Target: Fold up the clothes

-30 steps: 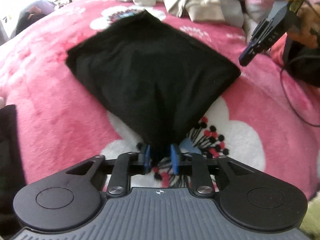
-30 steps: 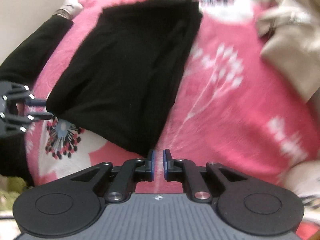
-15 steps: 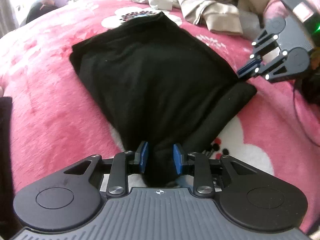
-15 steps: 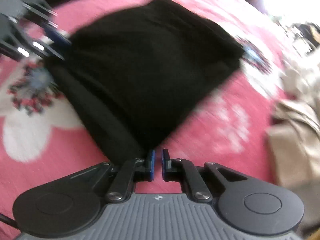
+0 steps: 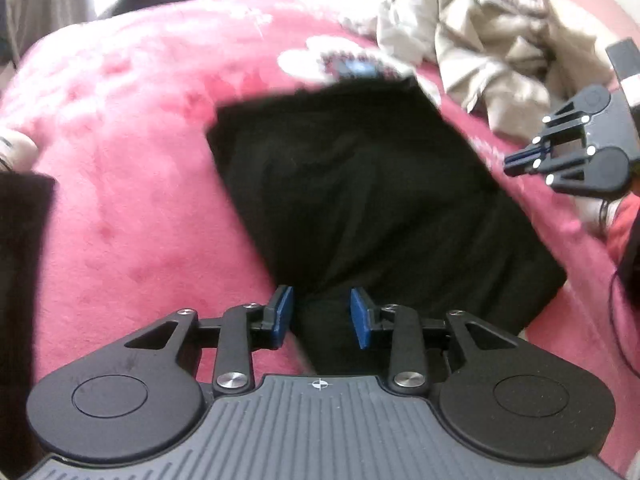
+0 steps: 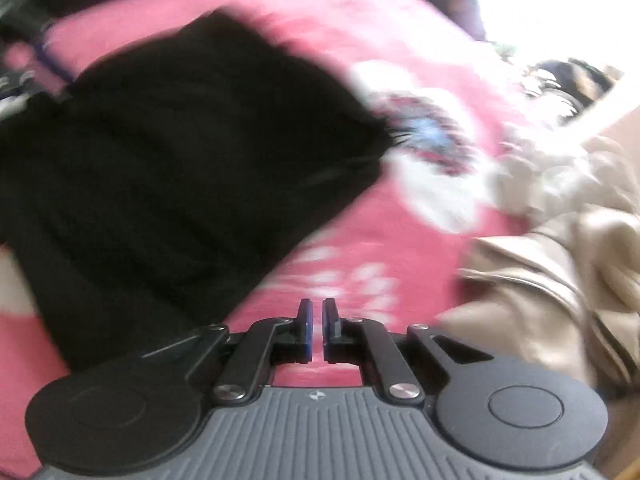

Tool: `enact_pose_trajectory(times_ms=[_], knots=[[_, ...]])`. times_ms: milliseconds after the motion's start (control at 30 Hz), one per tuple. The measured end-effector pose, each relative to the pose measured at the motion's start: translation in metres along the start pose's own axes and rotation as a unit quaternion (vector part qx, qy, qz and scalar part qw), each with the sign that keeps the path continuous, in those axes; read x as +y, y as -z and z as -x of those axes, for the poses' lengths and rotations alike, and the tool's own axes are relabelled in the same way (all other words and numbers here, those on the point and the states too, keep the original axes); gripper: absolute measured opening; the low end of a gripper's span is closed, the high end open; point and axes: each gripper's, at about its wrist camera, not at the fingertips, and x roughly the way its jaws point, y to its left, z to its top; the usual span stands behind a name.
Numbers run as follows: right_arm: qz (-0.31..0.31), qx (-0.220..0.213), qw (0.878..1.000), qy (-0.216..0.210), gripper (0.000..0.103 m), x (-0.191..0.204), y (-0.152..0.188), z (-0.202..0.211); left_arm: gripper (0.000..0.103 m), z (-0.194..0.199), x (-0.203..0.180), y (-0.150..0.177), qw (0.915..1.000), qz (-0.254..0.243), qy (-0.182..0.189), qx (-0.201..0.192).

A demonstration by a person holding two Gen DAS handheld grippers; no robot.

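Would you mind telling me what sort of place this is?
Most likely a bedroom at home: a pink flowered blanket covers a soft bed, a black garment lies on it, and a heap of beige clothes waits behind.

No readable text, labels, brands or numbers appear in either wrist view (the right one is heavily blurred).
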Motion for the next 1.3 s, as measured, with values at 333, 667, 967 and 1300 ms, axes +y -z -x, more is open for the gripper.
enact_pose_trajectory(times_ms=[333,667,967,1300], knots=[[-0.003,-0.036,0.999,-0.039,0.004,-0.009,-0.043,-0.054,0.033,-0.066,0.009,-0.049,0.9953,0.007,-0.087,-0.043],[-0.027,-0.097,0.990,-0.101,0.005,-0.011,-0.067,-0.041,0.033,-0.060,0.011,-0.066,0.9946,-0.062,-0.021,-0.081],[-0.089,-0.121,0.982,-0.118,0.005,-0.035,-0.079,-0.050,0.035,-0.068,0.038,-0.071,0.9920,-0.031,-0.036,-0.117],[-0.262,-0.121,0.953,-0.096,0.005,-0.102,-0.055,-0.073,0.037,-0.078,0.052,-0.075,0.9914,0.002,-0.042,-0.124]])
